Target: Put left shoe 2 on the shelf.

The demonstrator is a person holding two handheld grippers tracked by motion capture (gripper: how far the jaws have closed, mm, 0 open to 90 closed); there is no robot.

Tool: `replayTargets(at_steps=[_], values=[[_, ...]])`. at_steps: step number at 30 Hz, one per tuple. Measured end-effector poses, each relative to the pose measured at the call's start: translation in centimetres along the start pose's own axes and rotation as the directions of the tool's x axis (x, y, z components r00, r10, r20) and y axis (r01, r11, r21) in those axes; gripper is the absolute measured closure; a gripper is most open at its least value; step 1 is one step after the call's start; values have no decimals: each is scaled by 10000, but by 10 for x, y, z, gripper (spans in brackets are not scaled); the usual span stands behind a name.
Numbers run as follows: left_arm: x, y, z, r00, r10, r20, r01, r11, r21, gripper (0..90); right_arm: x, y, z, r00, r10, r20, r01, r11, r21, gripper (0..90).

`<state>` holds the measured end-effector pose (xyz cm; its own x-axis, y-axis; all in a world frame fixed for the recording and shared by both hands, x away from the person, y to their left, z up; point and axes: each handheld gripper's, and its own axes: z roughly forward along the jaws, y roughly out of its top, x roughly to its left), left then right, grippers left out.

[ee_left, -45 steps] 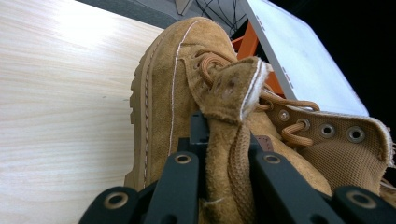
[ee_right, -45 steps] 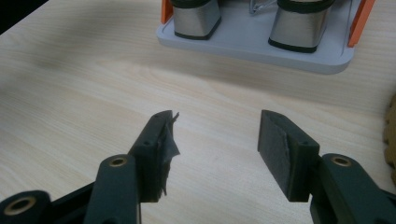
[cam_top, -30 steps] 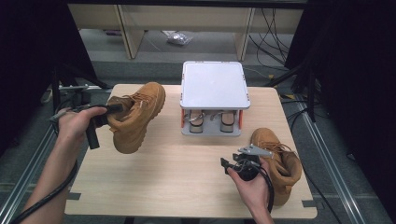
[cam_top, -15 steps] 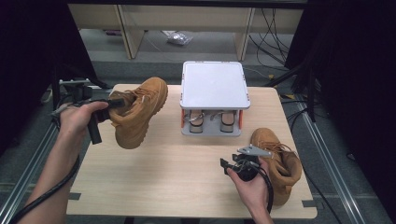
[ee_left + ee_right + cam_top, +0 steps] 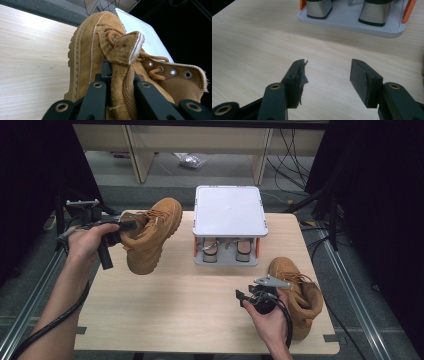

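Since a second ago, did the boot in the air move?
Yes. The lifted boot, pinched by the left tool, has moved toward the white-lidded box and a little higher in the high view.

A white-lidded grey rack (image 5: 228,212) stands mid-table (image 5: 165,305), cables (image 5: 295,150) behind

The wide bare middle of the surface (image 5: 180,305) is free to pass. The white box (image 5: 229,212) stands at the back, blocking the way there. One boot (image 5: 300,292) sits near the right edge, just beside the right gripper (image 5: 245,297).
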<state>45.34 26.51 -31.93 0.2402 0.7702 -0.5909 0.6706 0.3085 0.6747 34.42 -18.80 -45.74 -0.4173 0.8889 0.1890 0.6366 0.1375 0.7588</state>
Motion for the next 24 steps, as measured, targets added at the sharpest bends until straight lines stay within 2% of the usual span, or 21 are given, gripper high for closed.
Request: replayTargets(at_steps=[2,3,4,7,8,9,11,13,15,16,17,18,20,21,22,23,24], values=[[-1,1,1,10000,-15,25,15,10000,23,830,2,0,0,9998,178,-9,-178,9998,45,468],[-2,1,2,10000,-6,16,6,10000,22,830,0,0,0,10000,-71,29,71,10000,-28,467],[-3,1,2,10000,22,-2,-22,10000,20,830,3,-1,-1,9995,312,19,-312,9995,75,467],[-5,3,5,10000,6,-15,-6,10000,27,829,2,0,-1,9999,130,68,-131,9998,132,467],[-5,3,5,10000,10,-1,-10,10000,61,829,2,-1,2,9996,180,-196,-181,9998,-29,468],[-6,4,5,10000,13,19,-13,10000,64,829,2,-1,2,9996,177,-205,-178,9998,-33,468],[-7,5,6,10000,4,50,-5,10000,39,829,0,-1,2,9998,-110,-146,110,9999,-11,467],[-9,7,6,10000,-21,95,21,10000,30,829,4,-2,1,9995,311,-24,-310,9993,221,468],[-10,9,6,9999,-40,142,39,10000,25,829,1,-2,3,9999,-156,21,156,9999,52,468],[-10,9,7,9999,-40,146,40,10000,22,829,4,-3,4,9997,205,-105,-204,9998,57,468],[-11,10,7,9999,-51,157,51,10000,-3,829,1,-2,4,9999,-89,-106,90,9999,49,468],[-12,10,8,9999,-55,160,56,10000,-32,828,3,-2,3,9999,132,-30,-132,9997,229,468],[-13,11,9,9998,-58,191,59,10000,-33,829,4,-3,3,9998,210,-19,-210,9994,265,468],[-13,12,9,9997,-62,224,62,10000,-22,829,4,-3,3,9998,216,-16,-216,9994,278,468],[-13,12,10,9997,-89,245,90,9999,-45,828,1,-3,4,9999,3,-147,-2,9999,107,468],[-14,13,10,9995,-143,268,144,9999,-34,828,5,-3,3,9990,426,-90,-425,9990,159,468],[-14,13,11,9994,-176,290,178,9998,-63,828,1,-2,3,10000,-33,-16,33,9999,159,468]])
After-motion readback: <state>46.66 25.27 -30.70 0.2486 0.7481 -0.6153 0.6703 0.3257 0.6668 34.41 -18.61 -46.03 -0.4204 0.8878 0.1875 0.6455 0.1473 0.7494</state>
